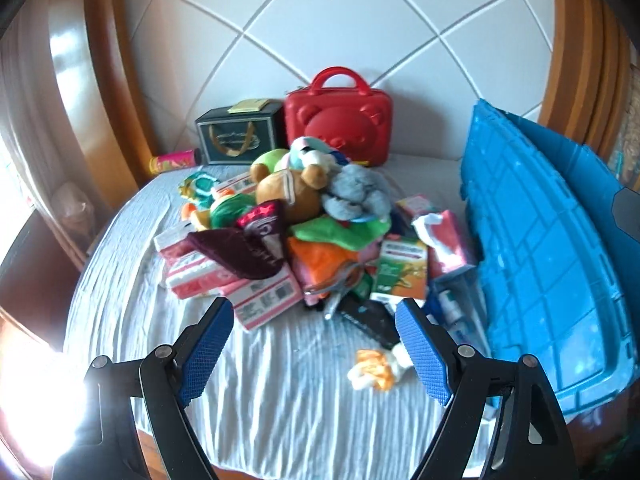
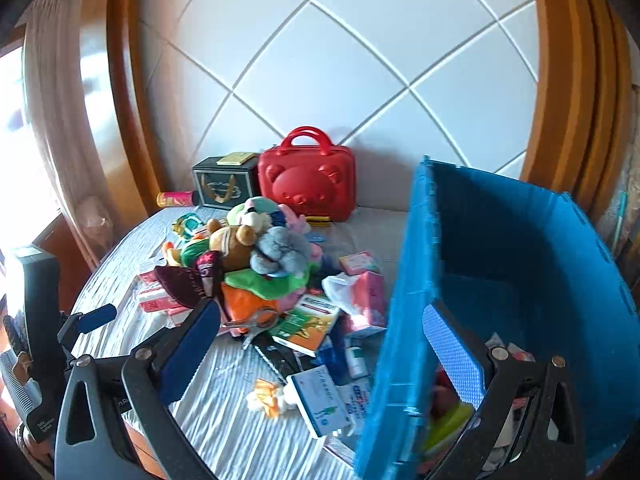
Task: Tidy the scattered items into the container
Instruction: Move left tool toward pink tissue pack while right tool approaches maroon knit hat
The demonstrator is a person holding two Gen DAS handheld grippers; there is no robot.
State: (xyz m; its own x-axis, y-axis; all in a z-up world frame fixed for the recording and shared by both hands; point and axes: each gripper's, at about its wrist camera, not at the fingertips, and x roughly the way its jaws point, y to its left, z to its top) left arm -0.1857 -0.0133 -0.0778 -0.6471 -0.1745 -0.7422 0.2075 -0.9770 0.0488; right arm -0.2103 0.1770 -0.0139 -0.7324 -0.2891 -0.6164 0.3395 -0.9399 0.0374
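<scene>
No legible labels on the boxes. Left gripper (image 1: 314,344) gaped wide, empty; orange-white toy (image 1: 374,370) lay at 3 o'clock, item pile (image 1: 280,228) at 12. Right gripper (image 2: 320,356) gaped over blue container (image 2: 404,300) rim.

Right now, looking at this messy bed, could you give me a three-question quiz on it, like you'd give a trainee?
1. True or false: the red case lies inside the blue bin.
2. Which stands left of the red case: A) a dark box, B) a lamp, C) a shoe?
3. Fill in: the left gripper is open and holds ____.

Key: 1. False; it stands against the headboard. 2. A. 3. Nothing; the right gripper is also open, with one finger over the bin.
</scene>
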